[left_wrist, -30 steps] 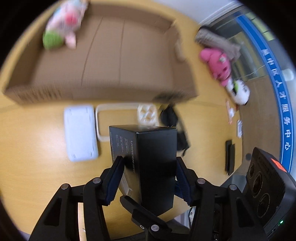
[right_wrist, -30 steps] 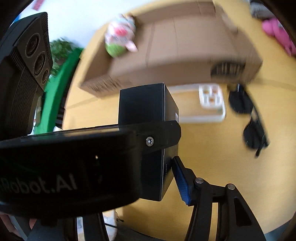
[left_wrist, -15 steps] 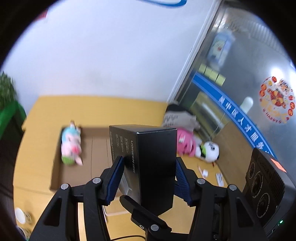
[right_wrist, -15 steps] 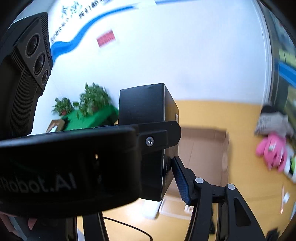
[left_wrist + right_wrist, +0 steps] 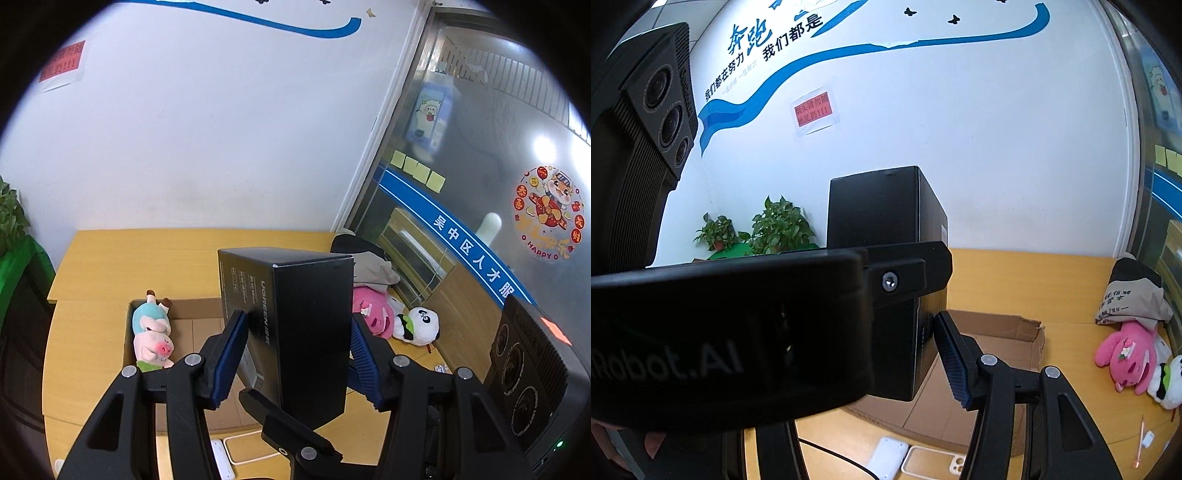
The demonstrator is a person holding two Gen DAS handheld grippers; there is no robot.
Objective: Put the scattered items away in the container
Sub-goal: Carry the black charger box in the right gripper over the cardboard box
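Note:
My left gripper is shut on a tall black box, held upright above the table. The box also shows in the right wrist view, with the left gripper's body across it. My right gripper's one visible finger rests by the box's right side; its other finger is hidden. The open cardboard box lies on the table beyond and below, with a pig plush in its left end. It also shows in the right wrist view.
A pink plush, a panda plush and a cloth bag lie at the table's right by the glass wall. A white power strip and a clear phone case lie in front of the cardboard box. Potted plants stand far left.
Both wrist views have tilted up from looking down at the table to looking level at the wall. The black box stays gripped the same way throughout.

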